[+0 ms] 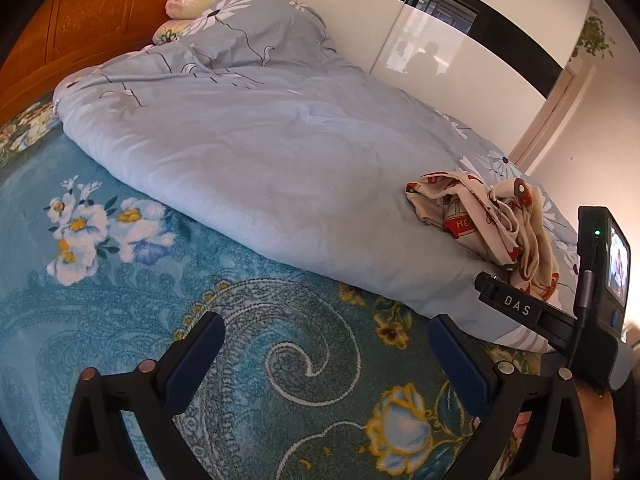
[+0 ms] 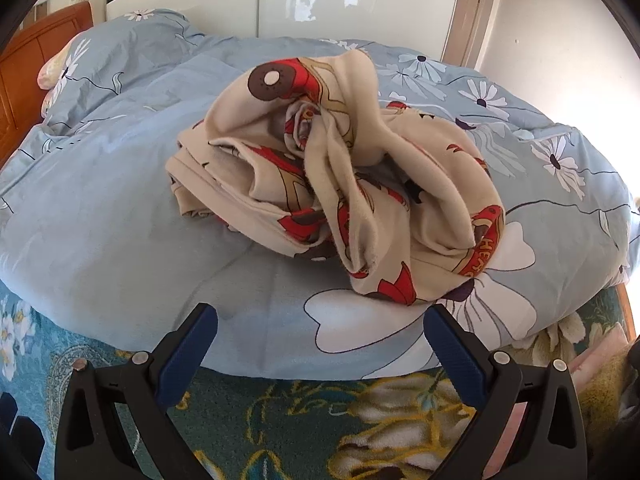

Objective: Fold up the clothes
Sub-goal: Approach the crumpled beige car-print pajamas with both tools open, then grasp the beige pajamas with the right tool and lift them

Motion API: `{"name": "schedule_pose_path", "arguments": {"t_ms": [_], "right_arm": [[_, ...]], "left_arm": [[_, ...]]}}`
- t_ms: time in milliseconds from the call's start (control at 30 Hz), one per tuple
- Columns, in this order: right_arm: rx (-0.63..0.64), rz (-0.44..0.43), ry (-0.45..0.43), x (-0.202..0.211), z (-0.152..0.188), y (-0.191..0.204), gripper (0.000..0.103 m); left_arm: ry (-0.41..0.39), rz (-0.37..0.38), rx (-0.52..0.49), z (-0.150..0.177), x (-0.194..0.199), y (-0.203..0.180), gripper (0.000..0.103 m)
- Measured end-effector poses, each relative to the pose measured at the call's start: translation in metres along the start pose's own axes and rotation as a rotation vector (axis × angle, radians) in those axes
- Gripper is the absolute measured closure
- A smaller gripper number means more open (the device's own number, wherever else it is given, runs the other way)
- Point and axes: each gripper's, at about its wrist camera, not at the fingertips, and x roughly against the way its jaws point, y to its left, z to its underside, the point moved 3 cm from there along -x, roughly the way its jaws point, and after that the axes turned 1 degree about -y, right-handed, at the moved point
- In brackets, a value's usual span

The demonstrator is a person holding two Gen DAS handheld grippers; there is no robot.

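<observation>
A crumpled cream garment (image 2: 336, 172) with red prints lies on the soft blue duvet (image 2: 120, 220), just beyond the right gripper (image 2: 320, 344); the left gripper (image 1: 326, 354) hovers over the teal floral blanket (image 1: 120, 280), the garment far to its right. Both gape wide, empty.

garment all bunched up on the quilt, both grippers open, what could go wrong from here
1. The garment is twisted in layers, so a pinch may take several folds and lift it tangled.
2. It lies on a soft quilt; the right gripper could catch quilt fabric too.
3. The left gripper is off to the side and needs a long reach.
</observation>
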Motion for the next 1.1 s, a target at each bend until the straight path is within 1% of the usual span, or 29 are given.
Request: {"name": "schedule_pose_path", "arguments": {"t_ms": [133,233,367,400,433,467,500,567,633,667,733,867,1000,1100], "right_arm": [[0.012,0.004,0.001,-0.001,0.0,0.003,0.0],[0.006,0.014,-0.006,0.0,-0.004,0.002,0.0],[0.001,0.042,-0.025,0.0,-0.018,-0.001,0.001],[0.008,0.05,-0.027,-0.002,-0.021,-0.001,0.003],[0.014,0.058,-0.028,-0.003,-0.024,0.0,0.01],[0.021,0.067,-0.03,-0.005,-0.028,0.0,0.02],[0.028,0.075,-0.032,-0.006,-0.031,0.001,0.025],[0.042,0.092,-0.035,-0.01,-0.037,0.001,0.037],[0.07,0.101,-0.028,-0.016,-0.041,0.006,0.044],[0.083,0.108,-0.014,-0.021,-0.042,0.008,0.055],[0.072,0.088,-0.009,-0.019,-0.043,0.006,0.066],[0.033,0.033,-0.007,-0.01,-0.046,0.0,0.075],[-0.004,-0.037,-0.019,0.005,-0.046,-0.005,0.078],[0.014,-0.101,-0.054,0.028,-0.037,-0.001,0.079]], "left_arm": [[0.005,0.001,0.001,0.0,0.002,0.006,0.0],[-0.007,0.015,-0.009,0.002,0.012,0.017,0.0],[-0.074,-0.005,-0.086,0.008,0.039,0.035,0.0],[-0.092,-0.008,-0.105,0.01,0.046,0.039,0.0],[-0.107,-0.008,-0.122,0.011,0.052,0.042,0.0],[-0.122,-0.01,-0.133,0.013,0.059,0.046,0.0],[-0.137,-0.015,-0.137,0.014,0.066,0.051,0.0],[-0.166,-0.023,-0.14,0.017,0.079,0.062,0.0],[-0.186,-0.026,-0.119,0.018,0.091,0.073,0.0],[-0.193,-0.026,-0.109,0.02,0.095,0.078,0.0],[-0.205,-0.023,-0.097,0.023,0.105,0.087,0.0],[-0.218,-0.022,-0.105,0.031,0.116,0.09,0.0],[-0.216,0.01,-0.075,0.039,0.124,0.087,0.0],[-0.225,0.029,-0.057,0.044,0.133,0.086,0.0]]}}
